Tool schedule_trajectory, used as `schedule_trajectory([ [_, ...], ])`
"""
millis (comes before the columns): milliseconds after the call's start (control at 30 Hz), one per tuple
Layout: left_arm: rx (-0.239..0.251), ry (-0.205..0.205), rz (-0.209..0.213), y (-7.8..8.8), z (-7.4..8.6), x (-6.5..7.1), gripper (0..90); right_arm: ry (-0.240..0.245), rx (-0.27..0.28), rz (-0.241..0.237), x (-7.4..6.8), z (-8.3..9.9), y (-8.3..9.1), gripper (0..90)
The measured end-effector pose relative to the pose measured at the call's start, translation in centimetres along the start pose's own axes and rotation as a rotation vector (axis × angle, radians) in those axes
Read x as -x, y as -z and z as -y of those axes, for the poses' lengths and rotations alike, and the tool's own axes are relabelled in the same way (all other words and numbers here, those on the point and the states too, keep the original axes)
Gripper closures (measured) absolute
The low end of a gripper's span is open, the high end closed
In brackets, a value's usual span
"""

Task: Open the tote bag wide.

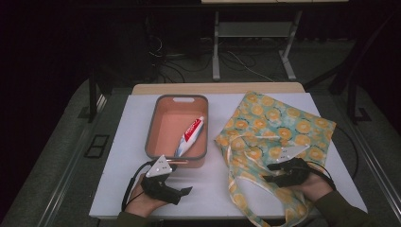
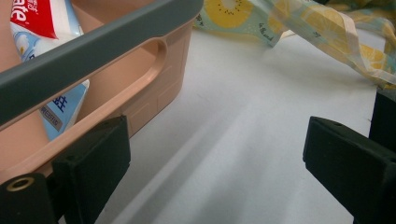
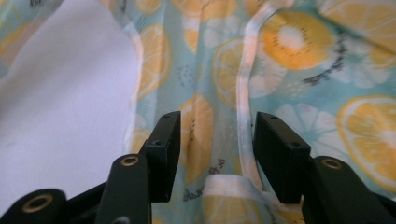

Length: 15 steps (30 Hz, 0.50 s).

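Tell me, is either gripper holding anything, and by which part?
Nothing is held. The right gripper stands open over the fruit-print bag; the left gripper is open beside the bin.

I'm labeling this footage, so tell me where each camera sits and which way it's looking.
High view: above the person's side, facing forward and down on the table; both hands and claws show.
Left gripper view: on the left claw, looking past the bin; its open jaws show.
Right gripper view: on the right claw, looking down at the fruit-print bag; its jaws show.
Shared: all views show the bag.
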<state>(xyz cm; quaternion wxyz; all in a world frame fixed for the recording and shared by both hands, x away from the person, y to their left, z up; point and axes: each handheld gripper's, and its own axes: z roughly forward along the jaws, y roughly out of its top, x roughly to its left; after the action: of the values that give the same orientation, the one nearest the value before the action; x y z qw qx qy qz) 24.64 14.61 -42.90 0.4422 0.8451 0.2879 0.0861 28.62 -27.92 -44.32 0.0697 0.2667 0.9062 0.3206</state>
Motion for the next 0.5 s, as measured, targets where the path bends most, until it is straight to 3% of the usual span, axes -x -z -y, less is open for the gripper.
schedule_trajectory([
  [133,-0.003,-0.001,0.001,0.0,0.0,0.0,6.0,0.017,0.002,0.018,-0.1,0.0,0.0,65.9],
  [167,-0.003,-0.001,0.001,-0.1,0.0,0.0,6.0,0.017,0.002,0.018,-0.1,0.0,0.0,65.9],
  [200,-0.003,-0.001,0.002,0.0,0.0,0.1,6.1,0.011,0.008,0.017,0.0,0.1,0.0,78.0],
  [267,-0.003,-0.001,0.000,0.0,0.0,0.0,6.1,0.015,0.014,0.012,0.0,0.1,0.0,87.7],
  [500,-0.001,0.000,-0.001,0.0,0.0,0.0,6.2,-0.008,0.055,-0.088,-1.3,-1.0,-0.8,89.3],
])
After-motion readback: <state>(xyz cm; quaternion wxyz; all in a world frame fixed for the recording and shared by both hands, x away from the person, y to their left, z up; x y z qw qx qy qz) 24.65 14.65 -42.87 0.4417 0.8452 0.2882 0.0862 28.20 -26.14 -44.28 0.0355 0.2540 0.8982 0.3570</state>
